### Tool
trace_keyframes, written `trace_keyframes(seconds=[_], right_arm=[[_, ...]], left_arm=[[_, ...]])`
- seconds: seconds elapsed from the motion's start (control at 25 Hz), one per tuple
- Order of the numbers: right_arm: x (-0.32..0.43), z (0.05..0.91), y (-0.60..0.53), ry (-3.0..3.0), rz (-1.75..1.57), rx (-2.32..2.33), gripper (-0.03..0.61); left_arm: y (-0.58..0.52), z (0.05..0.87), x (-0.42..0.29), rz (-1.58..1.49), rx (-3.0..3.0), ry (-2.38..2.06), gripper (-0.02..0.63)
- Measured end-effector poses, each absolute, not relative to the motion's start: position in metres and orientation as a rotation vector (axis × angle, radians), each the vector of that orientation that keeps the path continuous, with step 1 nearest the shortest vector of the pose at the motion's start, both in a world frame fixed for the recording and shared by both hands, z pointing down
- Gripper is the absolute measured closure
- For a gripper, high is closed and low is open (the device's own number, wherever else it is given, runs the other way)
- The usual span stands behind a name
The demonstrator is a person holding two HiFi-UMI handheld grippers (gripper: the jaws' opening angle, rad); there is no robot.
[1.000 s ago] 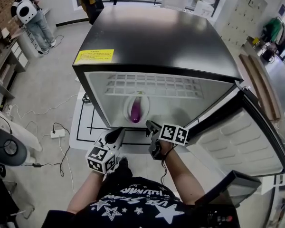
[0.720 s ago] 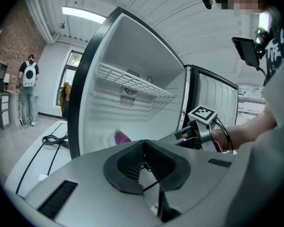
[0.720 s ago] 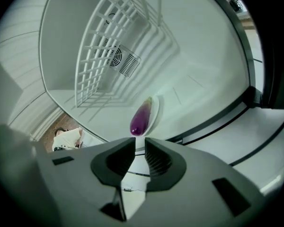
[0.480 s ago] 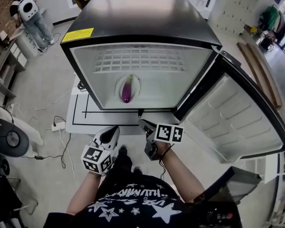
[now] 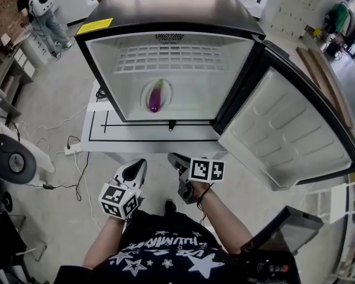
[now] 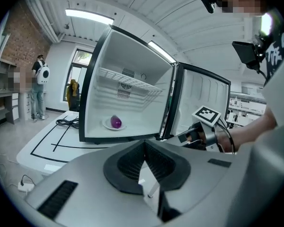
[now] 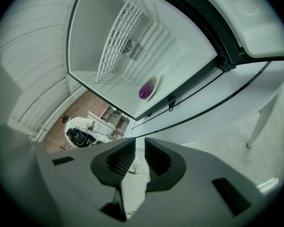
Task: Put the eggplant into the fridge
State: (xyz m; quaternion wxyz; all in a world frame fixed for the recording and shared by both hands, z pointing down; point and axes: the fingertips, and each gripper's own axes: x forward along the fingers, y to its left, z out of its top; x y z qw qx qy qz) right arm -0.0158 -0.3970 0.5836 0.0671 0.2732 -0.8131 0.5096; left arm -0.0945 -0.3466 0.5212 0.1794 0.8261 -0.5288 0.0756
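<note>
pulled back from opening of black, white-lined fridge [image 5: 165,10] | left grey two-jaw gripper [image 5: 136,169] and right grey two-jaw gripper [image 5: 176,160] lower in head view, over grey floor [image 5: 157,181], no longer at cabinet's lower edge | more of interior and white wire shelf [image 5: 165,58] in sight

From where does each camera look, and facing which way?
Head view: from the head, down onto the fridge; left gripper, right gripper show.
Left gripper view: on that gripper, toward the fridge; own jaws, right arm show.
Right gripper view: on that gripper, up toward the fridge; own jaws show.
All share the eggplant.
</note>
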Motion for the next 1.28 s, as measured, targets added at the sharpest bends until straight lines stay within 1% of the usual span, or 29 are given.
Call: trace_keyframes(seconds=[0.28,0.6,0.92,1.28], right_arm=[[-0.031,0.563,-0.374,-2.498,1.512,0.849,0.514],[-0.068,0.543,-0.302,-2.542,1.446,0.807,0.514],[-0.073,0.543,-0.218,-2.564,1.476,0.791,0.515],[-0.090,0.528,-0.125,-2.605,1.442,0.774,0.515]], left_arm=[[-0.310,0.512,-0.110,0.195,2.348,-1.488,0.604],[-0.246,0.503,-0.148,0.173,2.331,-1.526,0.604],[-0.163,0.514,-0.139,0.198,2.383,-1.466,0.604],[-0.073,0.507,-0.156,0.179,2.374,-1.475,0.604]])
